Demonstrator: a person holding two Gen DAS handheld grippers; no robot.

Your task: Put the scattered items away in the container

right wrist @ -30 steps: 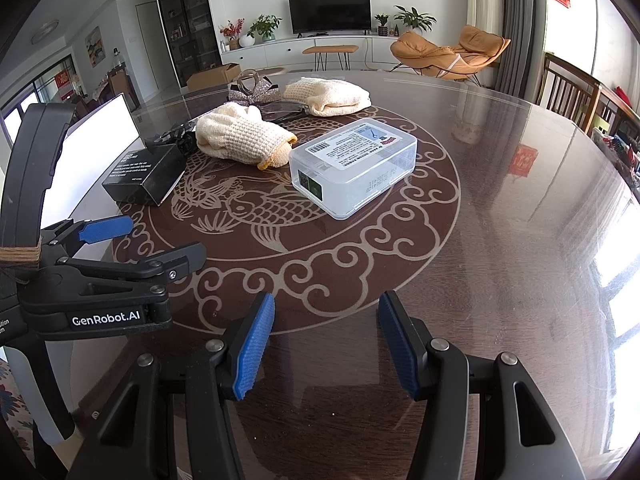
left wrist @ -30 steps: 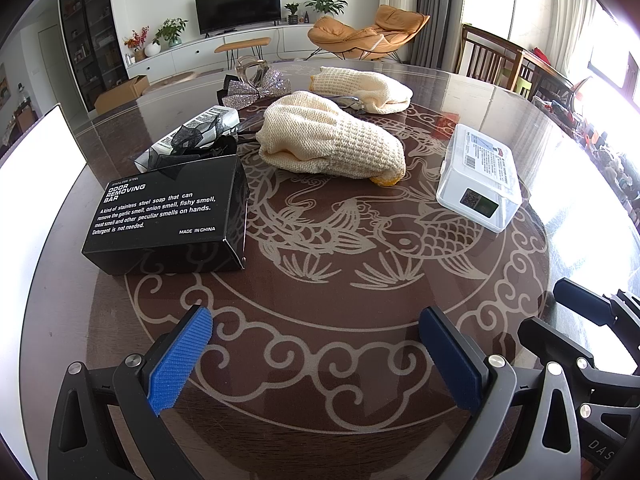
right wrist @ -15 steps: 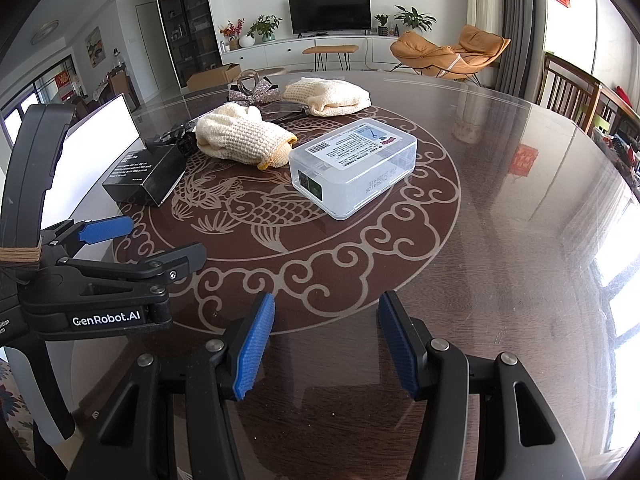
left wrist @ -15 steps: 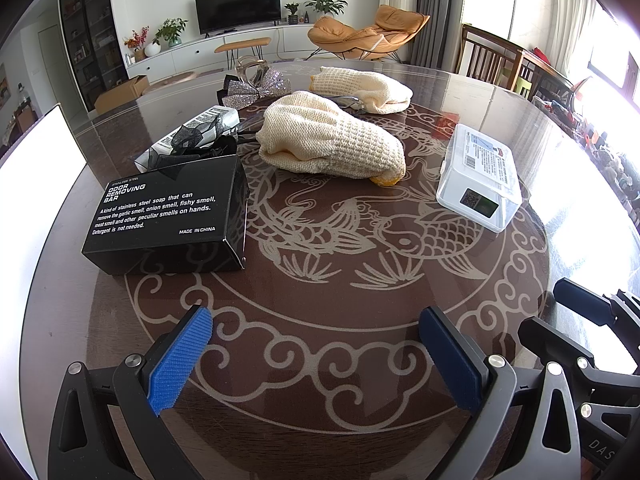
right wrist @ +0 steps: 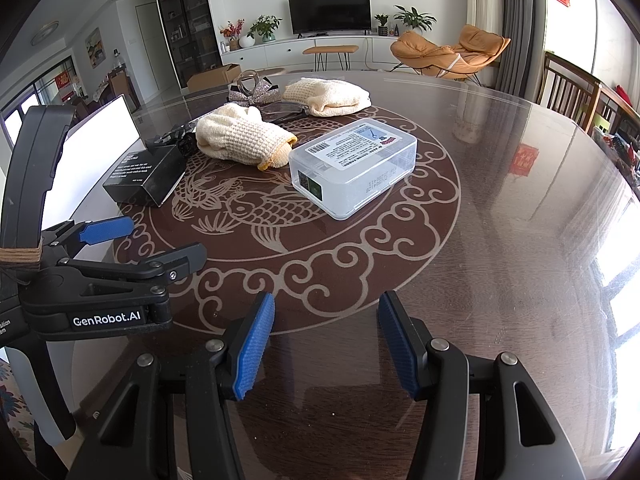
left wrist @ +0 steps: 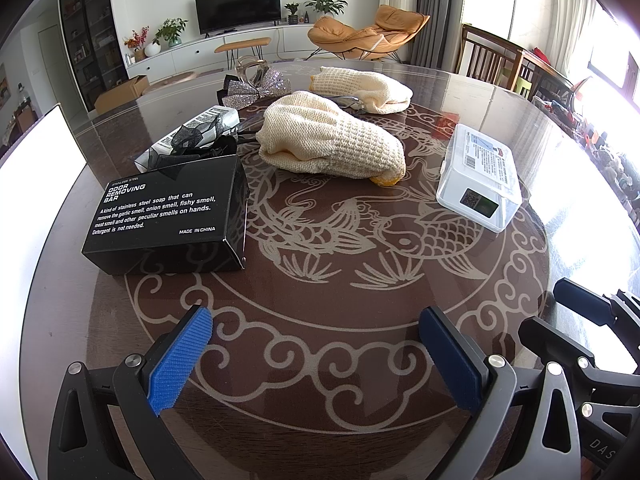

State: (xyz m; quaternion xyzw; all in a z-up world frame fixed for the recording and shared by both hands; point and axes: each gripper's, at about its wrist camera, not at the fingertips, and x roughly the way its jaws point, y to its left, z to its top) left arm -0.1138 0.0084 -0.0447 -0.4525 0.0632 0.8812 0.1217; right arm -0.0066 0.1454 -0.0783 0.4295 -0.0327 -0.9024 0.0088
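Scattered on the round table: a black soap box [left wrist: 168, 216] [right wrist: 148, 174], two cream knitted gloves [left wrist: 328, 144] [left wrist: 364, 86] [right wrist: 244, 136] [right wrist: 328, 96], a clear plastic box with a label [left wrist: 480, 176] [right wrist: 352, 166], a silver bow [left wrist: 256, 88] [right wrist: 252, 90] and a black ribbon on a wrapped packet [left wrist: 196, 136]. A white container [left wrist: 36, 168] [right wrist: 96, 140] stands at the table's left edge. My left gripper [left wrist: 316, 352] [right wrist: 140, 240] hovers open over the near table, empty. My right gripper [right wrist: 326, 344] is open and empty too, short of the clear box.
Dark glasses [left wrist: 348, 102] lie between the two gloves. The table's glass top [right wrist: 500, 200] reflects light at the right. Wooden chairs [left wrist: 492, 60] stand beyond the far right rim; a lounge chair [right wrist: 448, 54] and TV [right wrist: 328, 12] are behind.
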